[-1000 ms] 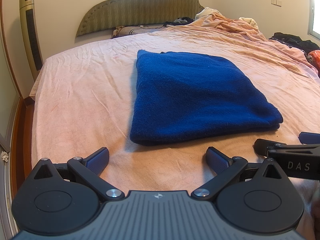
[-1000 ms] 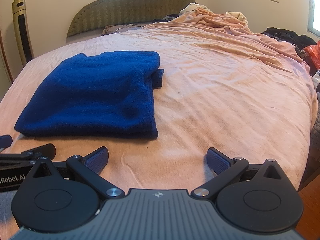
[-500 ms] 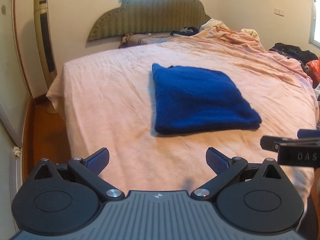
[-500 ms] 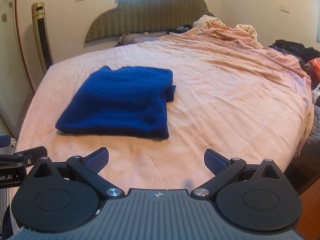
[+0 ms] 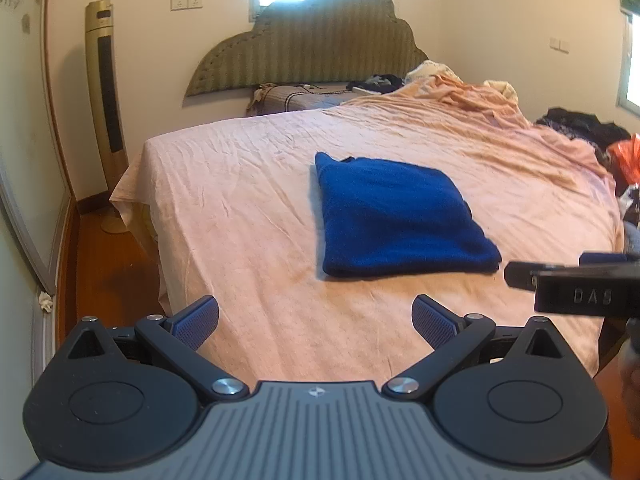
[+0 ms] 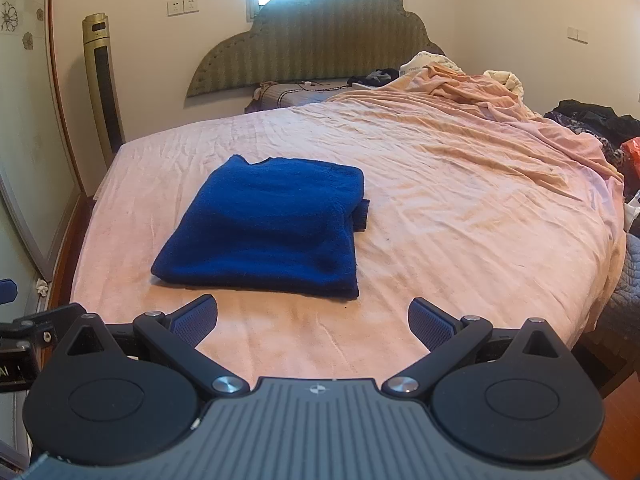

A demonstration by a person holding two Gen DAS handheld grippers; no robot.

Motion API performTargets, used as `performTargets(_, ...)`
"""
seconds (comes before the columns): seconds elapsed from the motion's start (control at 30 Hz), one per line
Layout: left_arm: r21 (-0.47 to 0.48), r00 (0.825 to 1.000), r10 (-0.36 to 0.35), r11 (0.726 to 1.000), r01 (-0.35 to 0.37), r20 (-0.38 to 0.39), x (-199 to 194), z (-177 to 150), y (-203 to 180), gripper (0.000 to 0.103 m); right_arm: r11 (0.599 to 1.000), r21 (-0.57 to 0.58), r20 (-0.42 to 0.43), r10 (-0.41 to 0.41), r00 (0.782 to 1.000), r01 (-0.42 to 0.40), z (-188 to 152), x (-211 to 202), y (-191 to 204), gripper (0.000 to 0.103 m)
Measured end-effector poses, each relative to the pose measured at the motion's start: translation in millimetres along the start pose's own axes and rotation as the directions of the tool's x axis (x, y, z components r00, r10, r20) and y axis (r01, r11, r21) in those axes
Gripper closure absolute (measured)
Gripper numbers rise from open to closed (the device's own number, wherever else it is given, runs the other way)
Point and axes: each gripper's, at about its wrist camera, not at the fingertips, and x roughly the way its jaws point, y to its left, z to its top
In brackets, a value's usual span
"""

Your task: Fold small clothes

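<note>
My left gripper (image 5: pixel 316 318) and right gripper (image 6: pixel 313 318) look identical: black linkages, silver screws, ribbed grey housing, blue-padded fingers (image 5: pixel 434 322).

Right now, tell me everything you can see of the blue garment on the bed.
The blue garment is a deep-blue, fuzzy knit, folded into a rough rectangle of several layers. It lies flat on the pink sheet, towards the bed's left side, its thick rounded fold edge nearest the cameras. A small piece pokes out at its right edge and a notch shows at the far edge. Only the sheet touches it; both hand-held grippers are open, short of it.
</note>
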Motion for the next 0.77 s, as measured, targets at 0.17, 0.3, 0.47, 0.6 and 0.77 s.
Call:
performTargets(0.17,-0.004,1.000,0.000,1.000,0.000,0.008,-4.0,1.2,-0.1,0.000,1.000,0.010,-0.009,0.008,1.000,-0.008,2.1,-0.2,1.1,0.000)
performTargets(0.3,-0.003,1.000,-0.003,1.000,0.003,0.006,-3.6,1.2,-0.7,0.000,1.000,0.005,-0.006,0.007,1.000,-0.007,2.1,-1.6,2.4,0.000)
performTargets(0.47,-0.002,1.000,-0.001,1.000,0.001,0.004,-4.6,0.4,-1.1,0.000,0.999,0.041,0.052,-0.004,0.999,0.002,1.0,-4.2,-1.7,0.000)
performTargets(0.6,0.002,1.000,0.000,1.000,0.000,0.009,-5.5,1.2,-1.3,0.000,0.999,0.050,0.092,-0.017,0.996,0.012,2.7,-6.1,-6.2,0.007)
performTargets(0.77,-0.002,1.000,-0.003,1.000,0.003,0.006,-5.9,1.4,-2.2,0.000,0.998,0.057,0.110,0.010,0.994,-0.016,5.5,-13.0,-7.8,0.001)
